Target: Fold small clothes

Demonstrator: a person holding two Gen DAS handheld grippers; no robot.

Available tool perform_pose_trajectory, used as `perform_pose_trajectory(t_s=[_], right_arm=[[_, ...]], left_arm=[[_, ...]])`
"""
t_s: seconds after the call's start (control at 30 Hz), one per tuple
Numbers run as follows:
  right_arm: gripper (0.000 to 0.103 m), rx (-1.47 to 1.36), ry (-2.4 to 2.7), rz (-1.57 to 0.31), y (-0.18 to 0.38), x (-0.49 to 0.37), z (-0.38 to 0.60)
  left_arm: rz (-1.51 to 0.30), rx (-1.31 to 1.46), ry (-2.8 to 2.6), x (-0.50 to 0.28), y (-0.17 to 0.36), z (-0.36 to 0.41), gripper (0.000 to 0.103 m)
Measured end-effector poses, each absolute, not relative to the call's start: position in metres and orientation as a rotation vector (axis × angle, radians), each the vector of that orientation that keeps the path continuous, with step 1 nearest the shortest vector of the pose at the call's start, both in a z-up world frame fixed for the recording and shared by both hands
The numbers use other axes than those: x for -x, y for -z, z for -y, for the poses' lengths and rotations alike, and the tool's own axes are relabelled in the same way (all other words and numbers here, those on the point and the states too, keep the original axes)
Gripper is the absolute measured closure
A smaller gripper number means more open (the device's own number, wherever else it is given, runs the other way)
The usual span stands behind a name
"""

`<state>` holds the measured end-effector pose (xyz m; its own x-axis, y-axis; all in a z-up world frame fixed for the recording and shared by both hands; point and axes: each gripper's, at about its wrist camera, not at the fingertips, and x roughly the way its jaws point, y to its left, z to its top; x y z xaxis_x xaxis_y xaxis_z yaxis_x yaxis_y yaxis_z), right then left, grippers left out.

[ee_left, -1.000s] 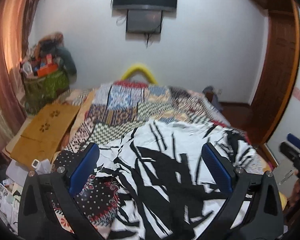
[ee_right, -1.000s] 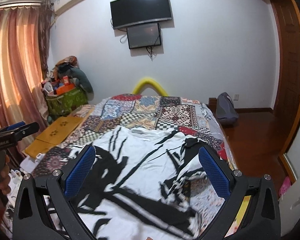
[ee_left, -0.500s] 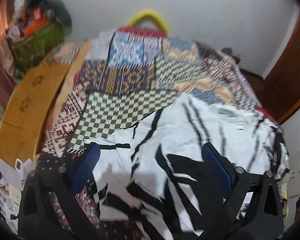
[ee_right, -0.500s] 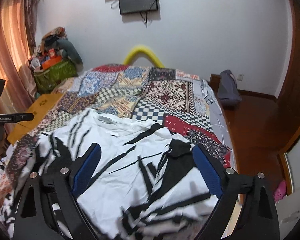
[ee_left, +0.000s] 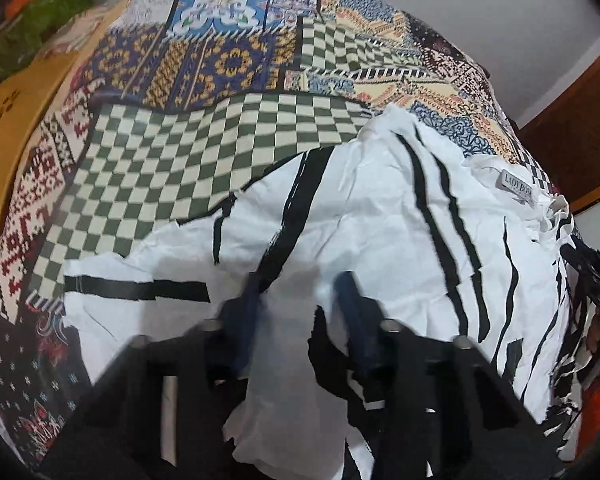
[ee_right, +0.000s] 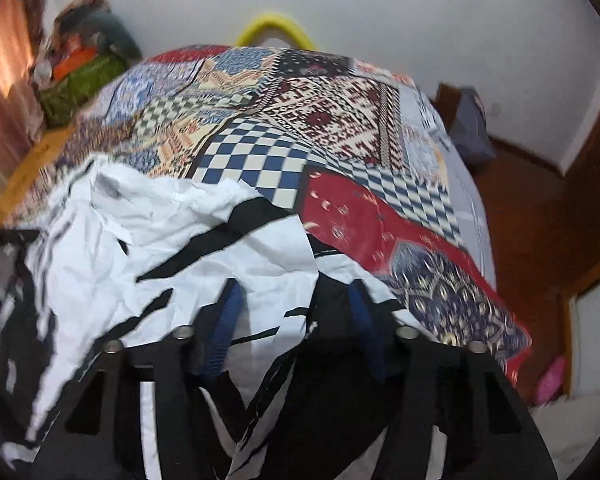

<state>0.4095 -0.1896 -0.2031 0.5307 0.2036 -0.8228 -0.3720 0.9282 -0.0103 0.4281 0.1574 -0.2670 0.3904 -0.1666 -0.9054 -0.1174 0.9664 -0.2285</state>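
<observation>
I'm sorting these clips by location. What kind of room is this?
Most likely a home bedroom: a bed under a patchwork quilt, a black-and-white garment spread on it, and a curtain by the wall.

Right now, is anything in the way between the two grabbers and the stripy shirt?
No. The left gripper and right gripper both already have black-and-white shirt cloth between their fingers.

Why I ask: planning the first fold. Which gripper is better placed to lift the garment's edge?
Right, probably: the right gripper straddles a free edge of the garment; the left gripper sits over mid-panel cloth.
</observation>
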Motion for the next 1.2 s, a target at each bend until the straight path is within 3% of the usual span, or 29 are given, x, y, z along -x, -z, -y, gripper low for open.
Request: perform_pose_trajectory(t_s=[0.07, 0.13, 0.33, 0.67, 0.77, 0.83, 0.9, 1.13, 1.2], right_arm=[[0.085, 0.262, -0.351, -0.944, 0.206, -0.407, 0.179], [0.093, 0.305, -0.362, -0.937, 0.206, -0.408, 0.17], [0.096, 0.311, -0.337, -0.916, 0.204, -0.435, 0.16], [0.095, 0.317, -0.31, -0.92, 0.19, -0.442, 0.154], [0.094, 0.291, -0.348, -0.889, 0.17, -0.421, 0.162], [0.09, 0.261, -0.371, -0.88, 0.161, -0.406, 0.168], [0.086, 0.252, -0.388, -0.873, 0.156, -0.389, 0.172], [0.064, 0.205, -0.43, -0.882, 0.161, -0.346, 0.176], [0.064, 0.208, -0.434, -0.916, 0.173, -0.343, 0.172]], left_arm=[[-1.166, 0.235, 0.002, -0.427, 0.265, -0.154, 0.082], [-1.167, 0.198, -0.038, -0.427, 0.263, -0.152, 0.091], [-1.176, 0.119, -0.2, -0.441, 0.274, -0.163, 0.096], [-1.173, 0.231, -0.194, -0.429, 0.266, -0.202, 0.095], [-1.136, 0.219, -0.209, -0.409, 0.245, -0.211, 0.082], [-1.111, 0.222, -0.217, -0.392, 0.231, -0.221, 0.05], [-1.081, 0.245, -0.235, -0.373, 0.22, -0.234, 0.04], [-1.139, 0.393, -0.262, -0.319, 0.23, -0.275, 0.04], [-1.169, 0.43, -0.252, -0.311, 0.241, -0.278, 0.04]])
